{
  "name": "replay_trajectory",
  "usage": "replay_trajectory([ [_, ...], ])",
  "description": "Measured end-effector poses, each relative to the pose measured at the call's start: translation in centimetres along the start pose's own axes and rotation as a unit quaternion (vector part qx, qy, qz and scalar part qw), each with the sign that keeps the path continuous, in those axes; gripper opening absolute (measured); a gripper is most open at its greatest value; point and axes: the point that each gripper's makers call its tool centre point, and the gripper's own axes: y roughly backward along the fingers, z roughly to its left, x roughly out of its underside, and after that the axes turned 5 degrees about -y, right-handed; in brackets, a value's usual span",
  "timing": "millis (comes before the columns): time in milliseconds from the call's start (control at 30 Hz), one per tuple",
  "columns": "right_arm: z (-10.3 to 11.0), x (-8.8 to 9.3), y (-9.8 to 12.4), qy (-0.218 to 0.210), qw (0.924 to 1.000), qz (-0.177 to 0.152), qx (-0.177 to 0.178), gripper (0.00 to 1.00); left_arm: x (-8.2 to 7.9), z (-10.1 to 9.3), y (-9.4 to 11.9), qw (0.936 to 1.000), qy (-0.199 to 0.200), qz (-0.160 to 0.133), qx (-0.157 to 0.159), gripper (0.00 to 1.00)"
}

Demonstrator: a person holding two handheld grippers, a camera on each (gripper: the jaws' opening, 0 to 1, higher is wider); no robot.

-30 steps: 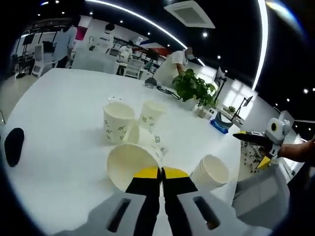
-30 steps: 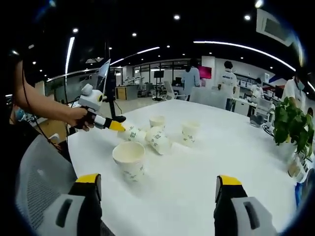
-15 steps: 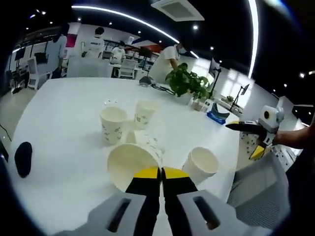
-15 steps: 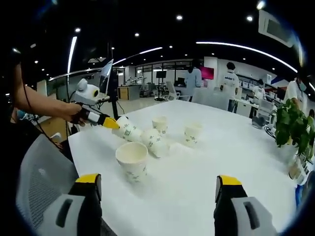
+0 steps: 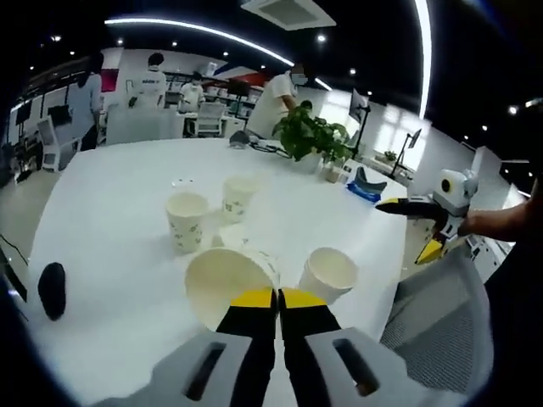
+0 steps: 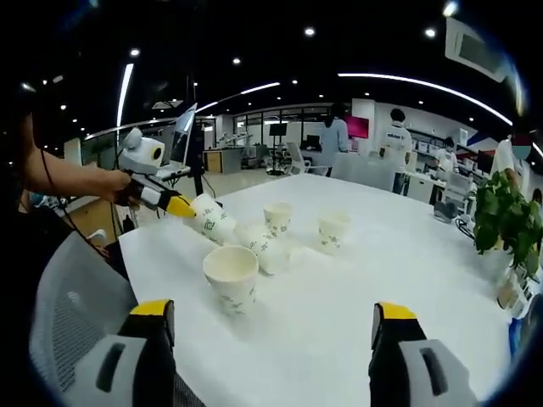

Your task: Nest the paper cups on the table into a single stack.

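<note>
A paper cup (image 6: 212,220) rides clear of the white table (image 6: 407,280), pinched by its rim in the closed yellow tips of the left gripper (image 6: 178,206), mouth toward the holder and base aimed out over the other cups; it looks lifted for carrying to a mate and sleeving over it; in the left gripper view the same cup's open mouth (image 5: 227,282) sits just ahead of the tips of the left gripper (image 5: 277,298), jaws pressed together on its rim. On the table, near the corner closest to the person, an upright cup (image 6: 231,276) stands alone with its mouth open, a ready base for a stack; just beyond it a cup lies tipped on its side (image 6: 265,247); two more upright cups (image 6: 276,217) (image 6: 333,230) stand farther in toward the table's middle. The person's left hand (image 6: 109,184) holds its tool out level, reaching in over the table edge from the side; the right gripper (image 6: 271,326) waits low at the near edge, jaws spread wide and empty; a grey chair (image 6: 64,297) sits by the corner; a potted plant (image 6: 501,225) stands at the far-right edge.
</note>
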Motion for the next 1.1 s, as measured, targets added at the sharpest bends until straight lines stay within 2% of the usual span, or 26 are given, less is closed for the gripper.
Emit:
replay_trajectory([
  [133, 0.0, 0.1, 0.0, -0.001, 1.0000, 0.001, -0.002, 0.99, -0.7, -0.4, 0.6, 0.9999, -0.013, 0.007, 0.006, 0.00],
  [233, 0.0, 0.0, 0.0, -0.001, 1.0000, -0.001, -0.003, 1.00, -2.0, -1.1, 1.3, 0.9997, -0.022, 0.004, 0.014, 0.00],
  [533, 0.2, -0.7, 0.0, 0.005, 1.0000, -0.004, -0.005, 1.00, -4.3, -2.7, 2.3, 0.9979, -0.054, 0.013, 0.032, 0.00],
  [833, 0.3, -1.2, 0.3, 0.013, 0.9999, -0.005, -0.007, 1.00, -5.4, -4.6, 2.7, 0.9940, -0.088, 0.028, 0.059, 0.00],
  [1100, 0.6, -1.5, 0.6, 0.018, 0.9998, -0.007, -0.007, 1.00, -5.7, -7.0, 2.6, 0.9842, -0.139, 0.050, 0.098, 0.00],
])
